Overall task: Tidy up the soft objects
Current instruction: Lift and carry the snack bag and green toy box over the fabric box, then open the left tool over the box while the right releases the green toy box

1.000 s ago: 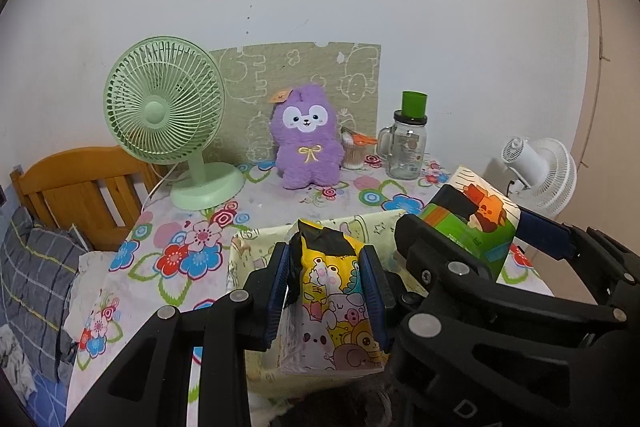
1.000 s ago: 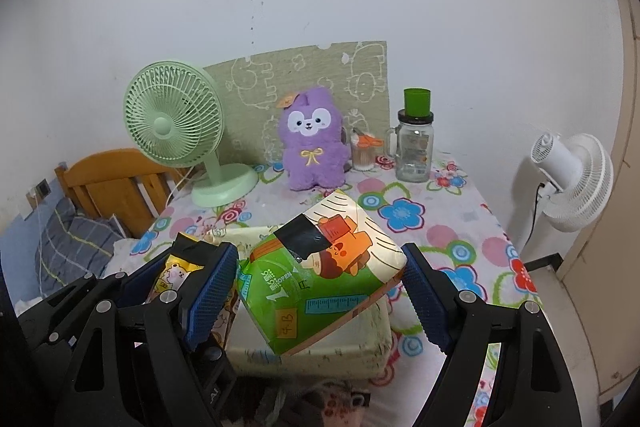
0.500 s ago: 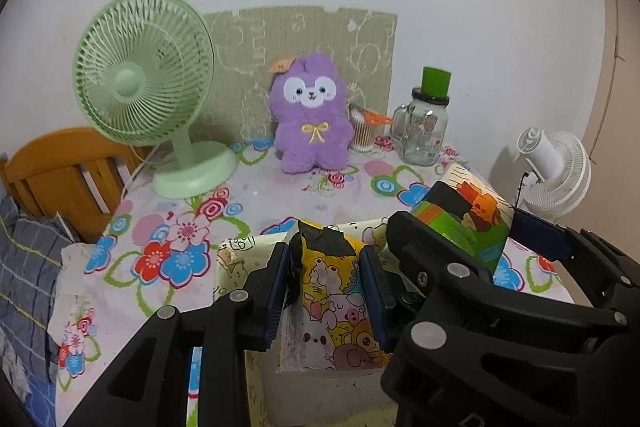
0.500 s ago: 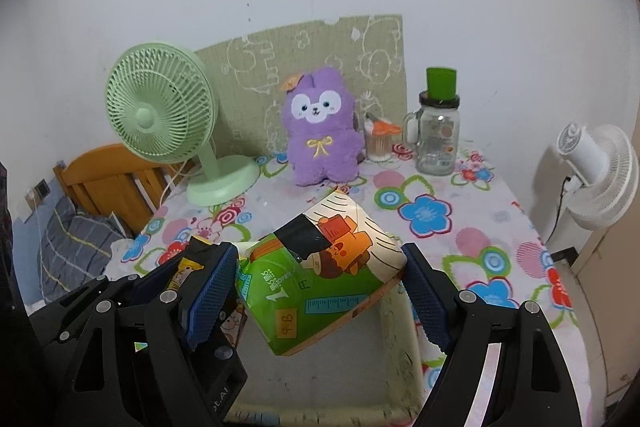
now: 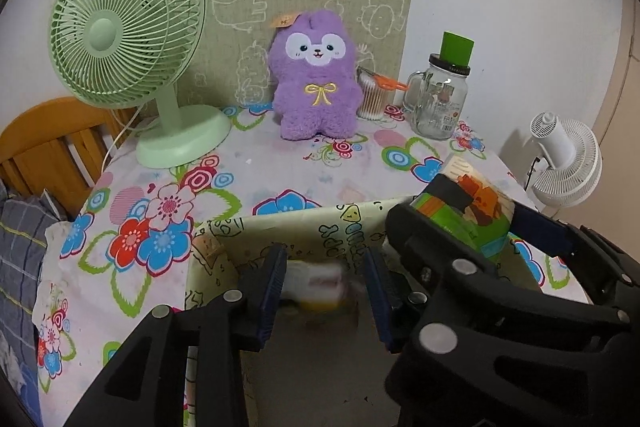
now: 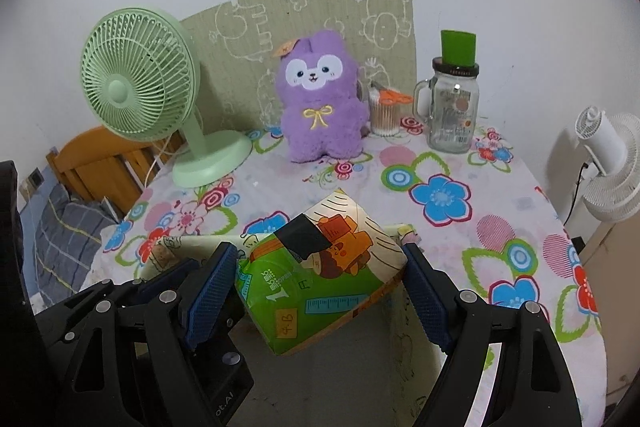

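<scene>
My left gripper (image 5: 325,283) is open over a cream fabric storage box (image 5: 304,231). The yellow cartoon packet (image 5: 316,285) is blurred below the jaws, inside the box. My right gripper (image 6: 318,301) is shut on a green and orange soft pack (image 6: 320,267) and holds it above the box (image 6: 168,247). The pack also shows at the right of the left wrist view (image 5: 464,211). A purple plush toy (image 5: 316,75) sits upright at the back of the table.
A green desk fan (image 5: 128,43) stands at the back left. A glass mug jar with a green lid (image 5: 442,95) and a cup of cotton swabs (image 5: 374,97) stand at the back right. A white fan (image 5: 566,163) is beyond the table's right edge. A wooden chair (image 5: 44,143) is at the left.
My left gripper opened and the yellow packet dropped from it into the box. Both grippers moved forward over the box. The right gripper still holds the green pack.
</scene>
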